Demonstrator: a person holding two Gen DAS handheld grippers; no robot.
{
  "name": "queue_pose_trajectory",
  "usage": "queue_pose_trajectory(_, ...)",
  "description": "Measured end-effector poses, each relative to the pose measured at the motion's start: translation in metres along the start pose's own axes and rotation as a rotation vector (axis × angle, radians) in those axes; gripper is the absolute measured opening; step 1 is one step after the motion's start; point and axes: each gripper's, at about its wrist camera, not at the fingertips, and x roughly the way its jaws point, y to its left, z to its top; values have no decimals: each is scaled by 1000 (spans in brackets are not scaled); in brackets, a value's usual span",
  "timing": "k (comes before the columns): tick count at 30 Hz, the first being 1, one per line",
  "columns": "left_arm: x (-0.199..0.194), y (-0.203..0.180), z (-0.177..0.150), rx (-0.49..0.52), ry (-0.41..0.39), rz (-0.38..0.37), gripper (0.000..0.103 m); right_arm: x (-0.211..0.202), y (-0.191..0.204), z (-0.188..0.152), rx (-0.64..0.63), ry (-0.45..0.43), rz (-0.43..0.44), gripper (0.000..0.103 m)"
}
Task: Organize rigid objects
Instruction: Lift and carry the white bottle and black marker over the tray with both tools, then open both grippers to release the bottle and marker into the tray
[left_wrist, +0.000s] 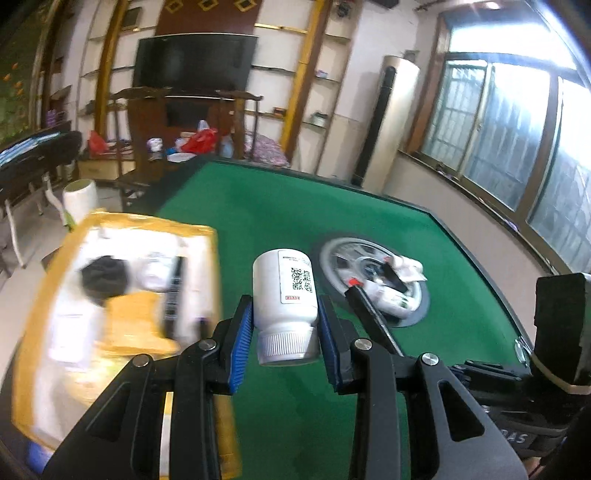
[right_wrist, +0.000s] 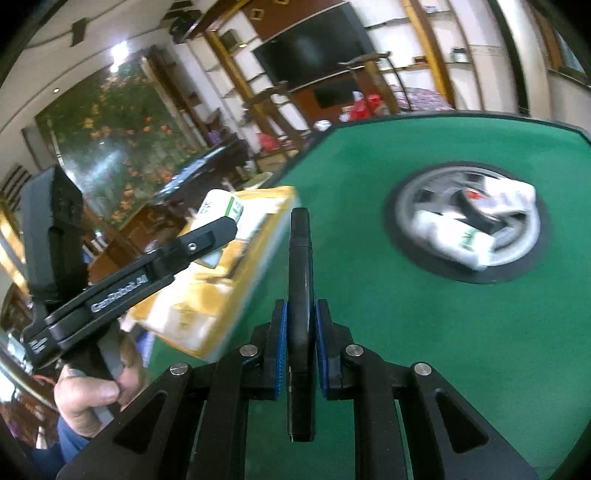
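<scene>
The left gripper (left_wrist: 284, 334) has its jaws closed on a white bottle (left_wrist: 284, 291), which is held above the green worktop (left_wrist: 369, 229) with its ribbed cap toward the camera and a label with a square code on its side. The right gripper (right_wrist: 300, 347) has its jaws clamped tight on a black marker (right_wrist: 301, 288), which stands up between the blue pads and points away from the camera. To the left sits a yellow box (left_wrist: 122, 314), blurred, with white and dark items inside. Farther out on the worktop lies a round silver dish (right_wrist: 465, 218) holding white packets and a dark item. A person's hand (right_wrist: 83, 398) grips the left gripper's handle.
</scene>
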Motion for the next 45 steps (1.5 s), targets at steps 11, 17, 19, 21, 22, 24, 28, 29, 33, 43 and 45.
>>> queue_pose_trajectory(11,14,98,19,-77,143,71,31,71,54,26,-3,98,60,13)
queue_pose_trajectory(17,47,125,26,-125,219,81,31,110,61,41,27,144,40,13)
queue_pose_trajectory(19,58,131,28,-159,245,74,31,121,60,46,47,158,34,13)
queue_pose_trajectory(21,64,134,28,-171,265,68,31,133,60,49,66,168,21,13)
queue_pose_trajectory(22,67,135,28,-179,270,66,32,136,62,48,69,173,11,13)
queue_pose_trajectory(24,71,140,28,-194,280,72,32,148,63,48,79,190,8,13)
queue_pose_trajectory(28,74,143,25,-191,299,87,32,162,62,43,92,207,-1,13)
queue_pose_trajectory(29,75,145,24,-190,302,90,32,164,63,41,89,210,-10,13)
queue_pose_trajectory(33,74,149,24,-205,299,89,31,169,61,36,74,211,-40,13)
queue_pose_trajectory(43,65,145,24,-222,287,89,61,157,66,29,11,211,-53,17)
queue_pose_trajectory(45,62,140,25,-208,278,103,61,150,66,28,8,203,-40,22)
